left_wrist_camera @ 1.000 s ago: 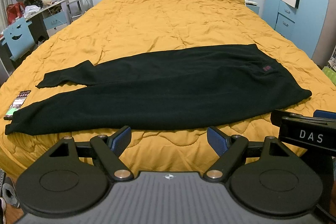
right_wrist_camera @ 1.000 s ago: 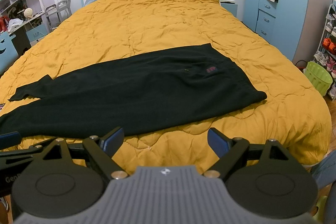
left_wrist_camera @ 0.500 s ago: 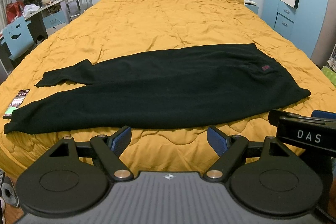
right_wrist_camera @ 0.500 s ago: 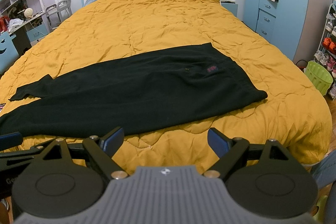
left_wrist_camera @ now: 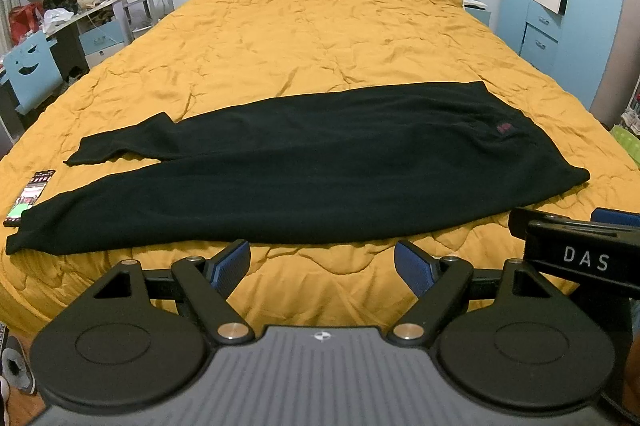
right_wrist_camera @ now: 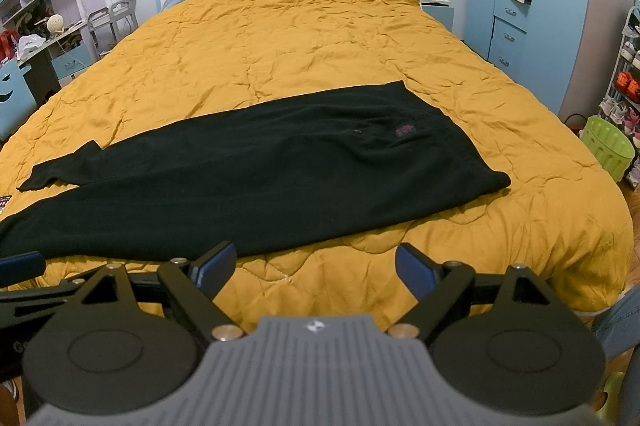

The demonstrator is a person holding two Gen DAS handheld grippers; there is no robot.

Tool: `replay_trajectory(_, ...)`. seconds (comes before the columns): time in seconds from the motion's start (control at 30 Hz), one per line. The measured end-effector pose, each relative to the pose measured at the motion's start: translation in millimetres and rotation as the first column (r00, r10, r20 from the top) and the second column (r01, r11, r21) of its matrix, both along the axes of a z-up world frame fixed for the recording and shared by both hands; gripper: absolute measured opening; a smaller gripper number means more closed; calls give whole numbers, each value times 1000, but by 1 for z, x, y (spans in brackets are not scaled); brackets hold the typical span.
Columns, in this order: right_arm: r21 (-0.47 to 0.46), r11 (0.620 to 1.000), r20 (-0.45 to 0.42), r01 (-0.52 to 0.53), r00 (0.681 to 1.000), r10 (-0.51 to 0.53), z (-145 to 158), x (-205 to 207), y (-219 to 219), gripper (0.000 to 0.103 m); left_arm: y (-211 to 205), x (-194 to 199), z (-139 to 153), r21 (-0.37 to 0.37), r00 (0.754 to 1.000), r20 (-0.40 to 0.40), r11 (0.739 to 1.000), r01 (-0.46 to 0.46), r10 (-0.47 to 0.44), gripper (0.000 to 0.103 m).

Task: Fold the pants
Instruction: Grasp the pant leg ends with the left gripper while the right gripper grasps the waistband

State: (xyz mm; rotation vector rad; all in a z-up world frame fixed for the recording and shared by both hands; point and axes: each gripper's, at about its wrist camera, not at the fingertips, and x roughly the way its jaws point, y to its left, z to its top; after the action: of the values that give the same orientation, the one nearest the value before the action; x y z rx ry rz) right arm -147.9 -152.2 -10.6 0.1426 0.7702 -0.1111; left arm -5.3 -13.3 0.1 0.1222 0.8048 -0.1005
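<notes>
Almost nothing has moved since a second ago: both views have crept only slightly, and the pants lie exactly as they did, so folding has not begun.

From the left wrist, the left hand-held gripper [left_wrist_camera: 322, 260] hovers off the near edge of the bed [left_wrist_camera: 320, 38], its blue pads spread wide with nothing between them. The black pants [left_wrist_camera: 312, 170] lie flat across the yellow quilt, waistband to the right, the two legs running left and parting near the cuffs. A phone [left_wrist_camera: 30, 196] rests on the quilt just beside the nearer cuff. The other tool's arm pokes in at the right edge.

From the right wrist, the right hand-held gripper [right_wrist_camera: 316, 264] is likewise open and empty, held short of the bed and clear of the cloth. The pants [right_wrist_camera: 260, 178] stretch leftward from a waistband lying ahead and slightly right of it, the small red logo showing near the top.

Both tools look poised for a first grasp, probably at the waistband and the cuffs; the phone could get swept along.
</notes>
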Motion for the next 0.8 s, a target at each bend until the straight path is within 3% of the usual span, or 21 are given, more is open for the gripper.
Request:
replay_trajectory(0.23,26,999,29,-46,999,45,-19,7,-17,83,32,23,-21,-29,999,-32,999,-35,34,97)
replay_trajectory(0.37,27,999,23,-36,999,35,-53,23,-47,83,79,41,-44,-39,986,-99,989,-141,137,97)
replay_trajectory(0.47,39,999,-14,-33,999,33,-76,38,-73,83,131,49,-56,-123,964,-130,961,-247,231,97)
replay_trajectory(0.57,86,996,-40,26,999,-22,-95,50,-104,83,193,53,-63,-286,930,-157,886,-365,332,96)
replay_trajectory(0.67,197,975,-58,99,994,-89,-106,59,-139,83,253,56,-74,-424,877,-204,768,-480,435,91)
replay_trajectory(0.77,351,927,-54,134,991,-123,-113,64,-169,83,302,49,-85,-547,825,-215,636,-545,522,88)
replay_trajectory(0.8,389,911,-47,139,990,-131,-115,66,-177,83,313,46,-88,-573,811,-213,602,-555,545,88)
